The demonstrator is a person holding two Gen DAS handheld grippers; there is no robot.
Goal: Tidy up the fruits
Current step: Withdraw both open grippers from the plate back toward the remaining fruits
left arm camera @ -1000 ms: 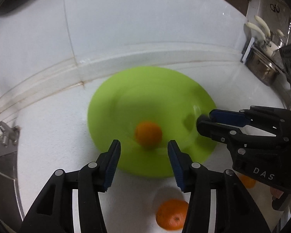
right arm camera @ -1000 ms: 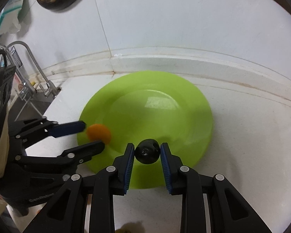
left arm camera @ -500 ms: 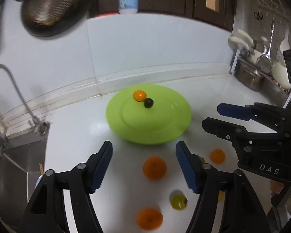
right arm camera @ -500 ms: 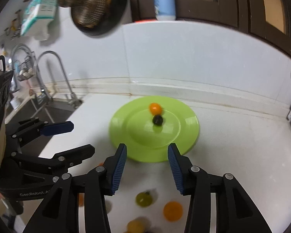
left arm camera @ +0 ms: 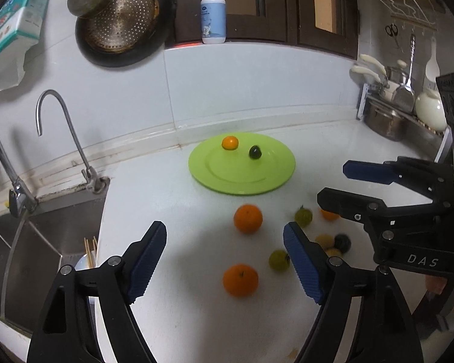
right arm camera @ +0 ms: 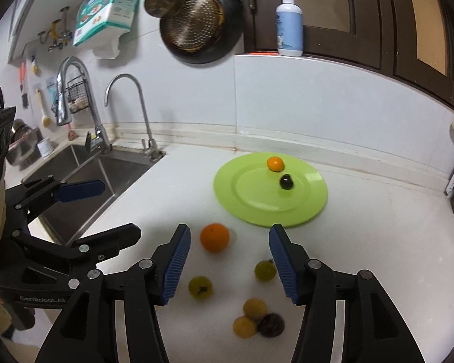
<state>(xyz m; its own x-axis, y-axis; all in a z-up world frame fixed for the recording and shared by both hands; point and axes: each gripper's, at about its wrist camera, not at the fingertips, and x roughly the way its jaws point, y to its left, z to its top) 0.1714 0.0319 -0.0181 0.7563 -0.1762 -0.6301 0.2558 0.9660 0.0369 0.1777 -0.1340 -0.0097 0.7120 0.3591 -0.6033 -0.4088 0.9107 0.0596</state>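
Both grippers have just been opening with nothing between their jaws: left gripper (left arm camera: 225, 258) wide, right gripper (right arm camera: 229, 261) narrower; small orange fruit (left arm camera: 229, 142) and dark fruit (left arm camera: 254, 152) sit on the green plate (left arm camera: 227, 175); a blurry fruit pile (right arm camera: 258, 317) lies nearby, one orange (left arm camera: 329, 214) half hidden.

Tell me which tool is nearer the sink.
Left. The left tool hangs at the counter edge beside the sink; the right tool sits farther in, over the loose fruits. Both jaws have just been opening, empty.

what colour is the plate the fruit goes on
Lime green plate, plain with no pattern; clearest in the right wrist view.
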